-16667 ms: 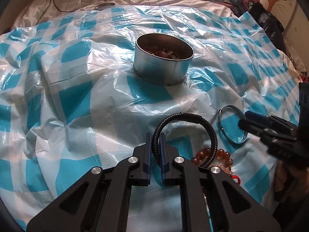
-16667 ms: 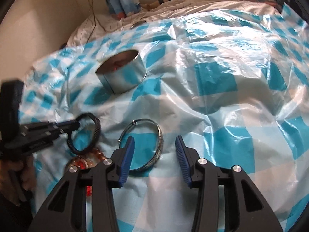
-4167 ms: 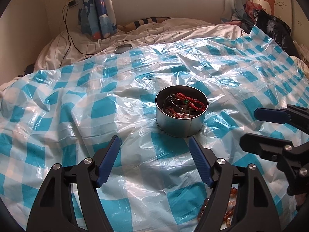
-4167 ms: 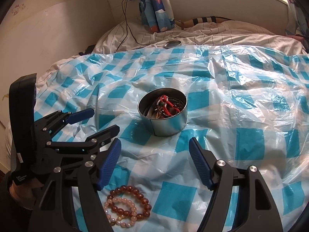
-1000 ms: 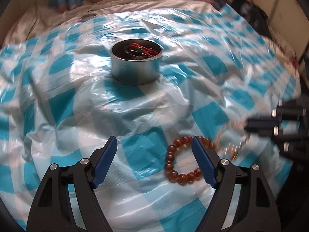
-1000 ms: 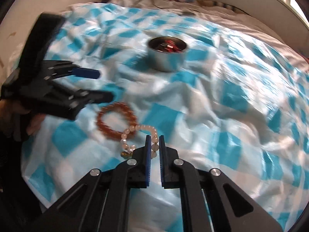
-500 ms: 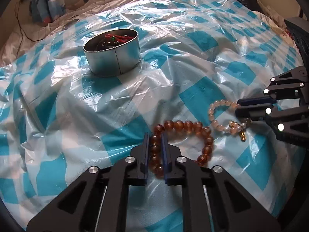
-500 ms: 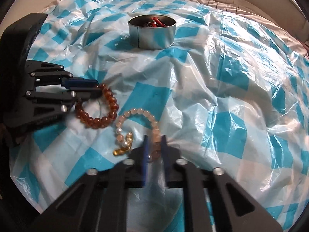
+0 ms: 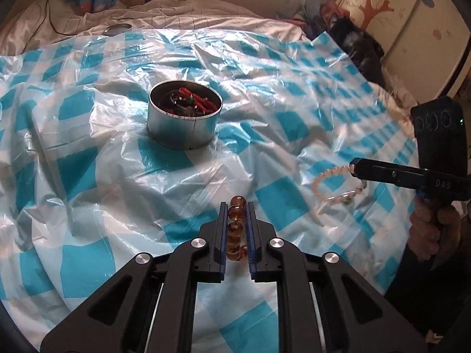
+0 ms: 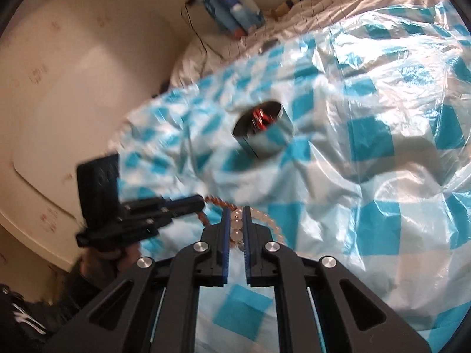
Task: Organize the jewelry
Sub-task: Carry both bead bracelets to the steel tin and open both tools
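Since a second ago our left gripper (image 9: 235, 214) has closed its fingers on the round amber-brown bead bracelet (image 9: 236, 229) and raised it off the blue-and-white checked plastic sheet (image 9: 88, 176) spread over the bed, where it had lain flat between open fingers; the beads now stand stacked between the two pads. Our right gripper (image 10: 235, 220) is likewise clenched on the pale pink bead bracelet (image 10: 237, 228), which in the left view hangs as a loop from the fingertips out to the right, clear of the sheet. Far of both hands, left of centre, stands the round silver metal tin (image 9: 185, 123), open, with red cord pieces and other jewelry inside. As we judge it, the step in hand is carrying both bracelets to that tin. To do it well we should bring one hand at a time over the rim so the grippers do not crowd each other, hold low enough that the loop drops inside rather than catching the wall, and release only when the beads hang squarely above the opening.
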Available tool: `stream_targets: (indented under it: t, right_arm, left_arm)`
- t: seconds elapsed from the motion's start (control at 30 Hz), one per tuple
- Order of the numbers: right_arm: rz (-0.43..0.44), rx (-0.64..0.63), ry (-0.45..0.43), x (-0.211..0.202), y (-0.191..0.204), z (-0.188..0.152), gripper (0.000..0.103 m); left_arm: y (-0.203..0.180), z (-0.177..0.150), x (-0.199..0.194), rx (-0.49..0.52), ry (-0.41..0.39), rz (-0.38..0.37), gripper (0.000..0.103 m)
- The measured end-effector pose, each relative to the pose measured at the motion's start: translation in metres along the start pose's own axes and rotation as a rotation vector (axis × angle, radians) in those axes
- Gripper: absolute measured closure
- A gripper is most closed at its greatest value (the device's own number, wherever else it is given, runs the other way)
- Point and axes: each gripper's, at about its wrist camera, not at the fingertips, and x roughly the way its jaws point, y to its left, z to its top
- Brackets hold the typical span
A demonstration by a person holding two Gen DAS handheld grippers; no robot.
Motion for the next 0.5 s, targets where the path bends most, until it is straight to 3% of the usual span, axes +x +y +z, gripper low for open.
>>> stream_targets:
  t: [0.3, 0.5]
  right_arm:
    - [0.118, 0.121, -0.148, -0.004, -0.003, 0.033, 0.094]
    - [0.19, 0.202, -0.19, 0.009, -0.016, 0.048, 0.094]
  left_arm:
    - [-0.003, 0.034, -0.028, -0.019, -0.099, -0.023, 0.093]
    - [0.003, 0.065, -0.028, -0.045, -0.129, -0.01, 0.093]
